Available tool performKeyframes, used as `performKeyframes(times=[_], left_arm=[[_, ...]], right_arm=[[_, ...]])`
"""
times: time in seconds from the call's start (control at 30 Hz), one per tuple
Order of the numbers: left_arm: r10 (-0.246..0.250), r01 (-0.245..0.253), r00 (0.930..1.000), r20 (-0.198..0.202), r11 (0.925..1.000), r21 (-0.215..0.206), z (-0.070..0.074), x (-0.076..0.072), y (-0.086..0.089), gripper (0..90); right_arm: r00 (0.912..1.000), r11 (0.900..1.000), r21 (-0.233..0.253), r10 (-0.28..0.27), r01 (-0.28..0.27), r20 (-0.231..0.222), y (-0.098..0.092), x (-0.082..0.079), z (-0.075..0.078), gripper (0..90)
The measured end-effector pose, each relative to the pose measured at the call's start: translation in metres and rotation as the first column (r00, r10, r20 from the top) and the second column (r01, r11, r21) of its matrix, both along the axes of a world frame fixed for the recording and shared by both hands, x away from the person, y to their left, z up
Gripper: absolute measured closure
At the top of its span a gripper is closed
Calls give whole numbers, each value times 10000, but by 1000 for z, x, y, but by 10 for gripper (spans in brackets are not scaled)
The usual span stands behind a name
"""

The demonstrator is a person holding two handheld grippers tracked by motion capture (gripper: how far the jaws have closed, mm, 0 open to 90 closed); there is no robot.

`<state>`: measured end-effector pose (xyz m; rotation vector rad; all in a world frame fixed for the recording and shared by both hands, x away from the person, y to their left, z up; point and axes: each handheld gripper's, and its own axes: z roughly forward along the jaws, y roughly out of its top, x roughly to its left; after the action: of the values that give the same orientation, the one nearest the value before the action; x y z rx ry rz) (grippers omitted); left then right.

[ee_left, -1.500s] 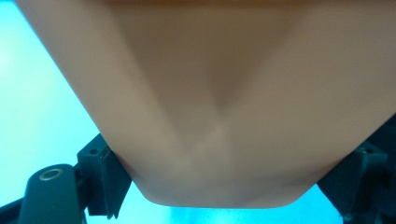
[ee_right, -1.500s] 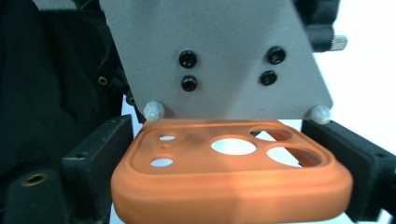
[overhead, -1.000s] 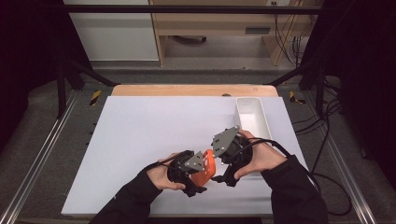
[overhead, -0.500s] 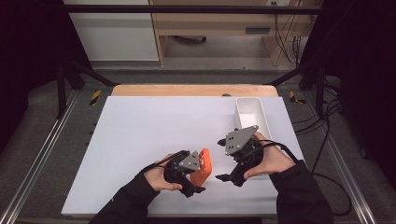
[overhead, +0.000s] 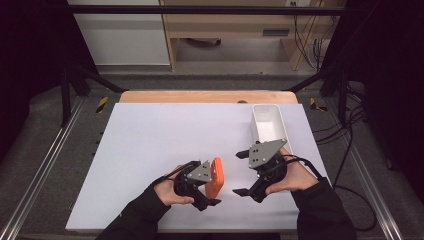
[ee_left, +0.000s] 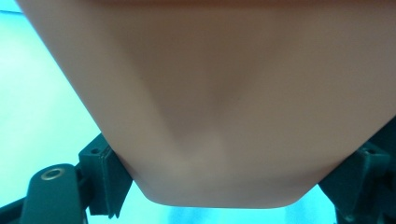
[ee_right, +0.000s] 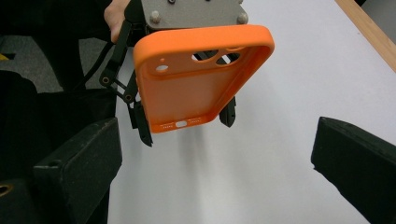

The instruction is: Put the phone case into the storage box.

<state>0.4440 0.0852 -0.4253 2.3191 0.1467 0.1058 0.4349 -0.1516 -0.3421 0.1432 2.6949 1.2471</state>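
An orange phone case (overhead: pixel 216 177) is held just above the white table sheet (overhead: pixel 160 135), near its front edge. My left gripper (overhead: pixel 214 186) is shut on the case's lower end, and its jaws clamp the two long sides. The case's blurred back (ee_left: pixel 219 107) looms close in the left gripper view. In the right gripper view the case (ee_right: pixel 201 79) shows its hollow inside and camera cut-outs, tilted. My right gripper (overhead: pixel 241 173) stands open a short way right of the case, facing it, with nothing between its jaws (ee_right: pixel 217 163).
A white rectangular tray (overhead: pixel 256 125) lies at the right side of the sheet, just behind the right hand. A wooden strip (overhead: pixel 200 96) runs along the far edge. Metal rails flank the table, and cables (overhead: pixel 350 165) trail at the right.
My right gripper has drawn away to the right and slightly toward the person, off the case. The left gripper has kept hold of the case with little movement.
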Motion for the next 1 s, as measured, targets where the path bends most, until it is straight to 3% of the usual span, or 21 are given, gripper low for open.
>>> performKeyframes(times=[0.37,1.0], left_arm=[[10,-2,9999,128,9983,-586,5,-2,-2,155],[-261,309,9984,505,9948,-970,18,-5,-8,156]], right_arm=[[9998,9984,552,138,-130,-131,0,-2,-8,25],[9992,9947,968,372,-354,-170,4,-3,-10,33]])
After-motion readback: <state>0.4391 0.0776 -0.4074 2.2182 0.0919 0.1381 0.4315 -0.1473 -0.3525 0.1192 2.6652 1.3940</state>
